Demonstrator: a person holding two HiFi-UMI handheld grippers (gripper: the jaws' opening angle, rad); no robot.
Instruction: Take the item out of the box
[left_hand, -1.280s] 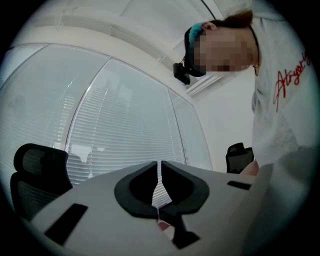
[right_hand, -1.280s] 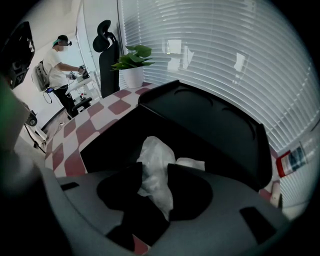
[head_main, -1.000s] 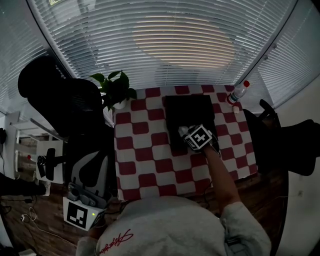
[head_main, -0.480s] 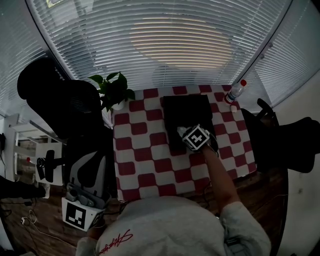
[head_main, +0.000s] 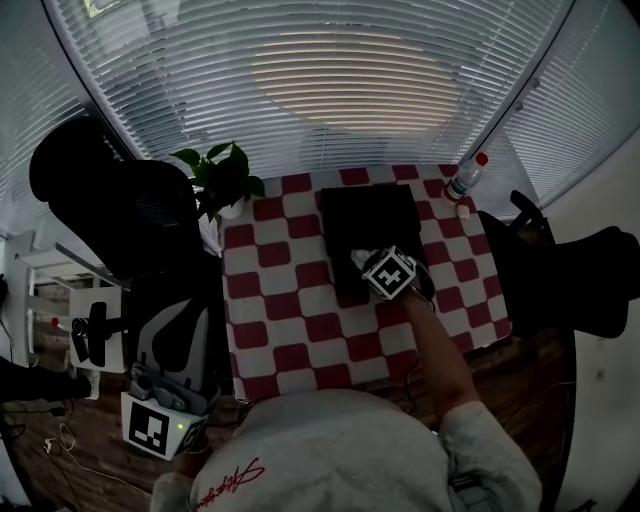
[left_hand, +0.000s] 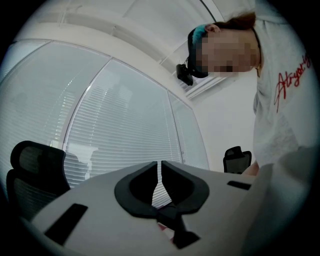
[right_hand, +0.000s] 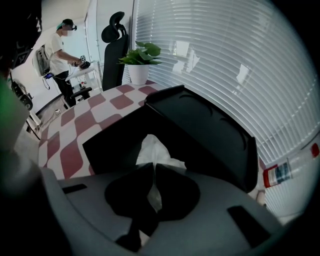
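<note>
A black open box (head_main: 365, 222) lies on the red-and-white checked tablecloth (head_main: 290, 320), lid folded back toward the window. My right gripper (head_main: 362, 262) points steeply down at the box's near edge. In the right gripper view its jaws have just been closing, and the right gripper (right_hand: 154, 167) is now pinched on a crumpled white tissue (right_hand: 156, 150) that rises out of the box (right_hand: 200, 125). My left gripper (head_main: 160, 390) hangs off the table at the lower left, beside a chair. In its own view the left gripper (left_hand: 160, 167) holds nothing, jaws together.
A potted plant (head_main: 225, 180) stands at the table's far left corner, a bottle with a red cap (head_main: 466, 178) at the far right. Black office chairs (head_main: 110, 200) flank the table. Window blinds run along the far side. Another person (right_hand: 60, 55) stands far off.
The right gripper has stayed at the box's near edge, with only a slight shift. The left gripper has kept its place by the chair.
</note>
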